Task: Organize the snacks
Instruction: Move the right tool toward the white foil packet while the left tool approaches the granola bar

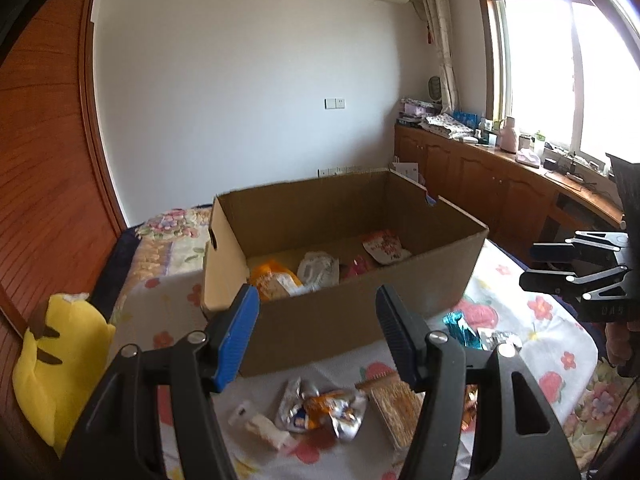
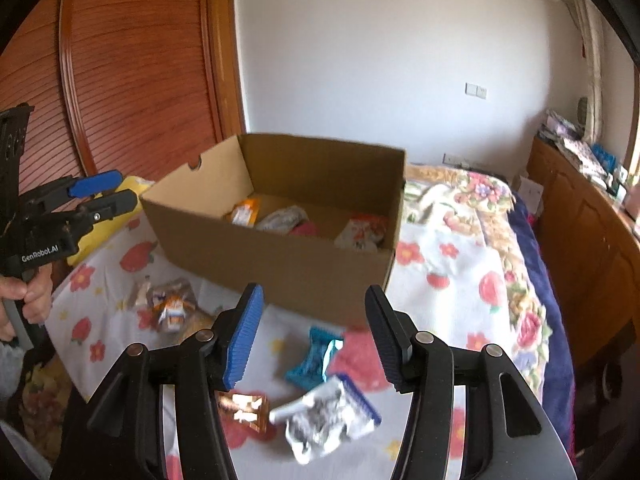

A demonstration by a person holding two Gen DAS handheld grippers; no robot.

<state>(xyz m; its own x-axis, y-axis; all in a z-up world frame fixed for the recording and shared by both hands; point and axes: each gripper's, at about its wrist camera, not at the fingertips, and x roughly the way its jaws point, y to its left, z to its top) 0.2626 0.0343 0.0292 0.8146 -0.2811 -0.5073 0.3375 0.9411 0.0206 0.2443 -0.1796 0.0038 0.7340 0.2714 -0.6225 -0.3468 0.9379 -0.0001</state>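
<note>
**Item: snack sorting on a bed, both claws empty**

- Left claw (image 1: pixel 318 332) — jaws apart at a middling width, nothing between the pads.
- Right claw (image 2: pixel 314 334) — jaws likewise half-wide and empty.
- Cardboard box (image 1: pixel 344 312) — open-topped, standing on the floral bedsheet (image 1: pixel 520 280) just beyond both claws. Inside lie an orange packet (image 1: pixel 272 278), a white packet (image 1: pixel 318 270), a pink one (image 1: pixel 358 266) and a red-and-white packet (image 1: pixel 384 246).
- Loose snacks still on the sheet, below the left claw: a crumpled silver-and-orange wrapper (image 1: pixel 320 410), a small white wrapper (image 1: pixel 260 426) and a tan cracker-like bar (image 1: pixel 394 406).
- Below the right claw: a teal packet (image 2: pixel 314 358), a silver-and-blue crumpled packet (image 2: pixel 328 424) and a shiny copper-coloured sweet (image 2: pixel 244 404).

**Step in hand (judged):** returning for the next pick, with about half the snacks boxed.

**Handling notes:**
- Each claw would best drop onto the packet nearest beneath it, straddling a raised crease rather than a flat face — foil will slip and the soft bed gives under pressure.
- Lift clear of the box's near wall before releasing.

**Surroundings and obstructions:**
- A yellow plush toy (image 1: pixel 60 364) lies to the left claw's left.
- A wooden wardrobe (image 2: pixel 132 60) stands beyond it.
- A cluttered wooden bench (image 1: pixel 520 160) under the window (image 1: pixel 560 68) is well to the right.
- The box's near wall is the main obstacle.
- The two claws work close together and could collide over the middle packets.
</note>
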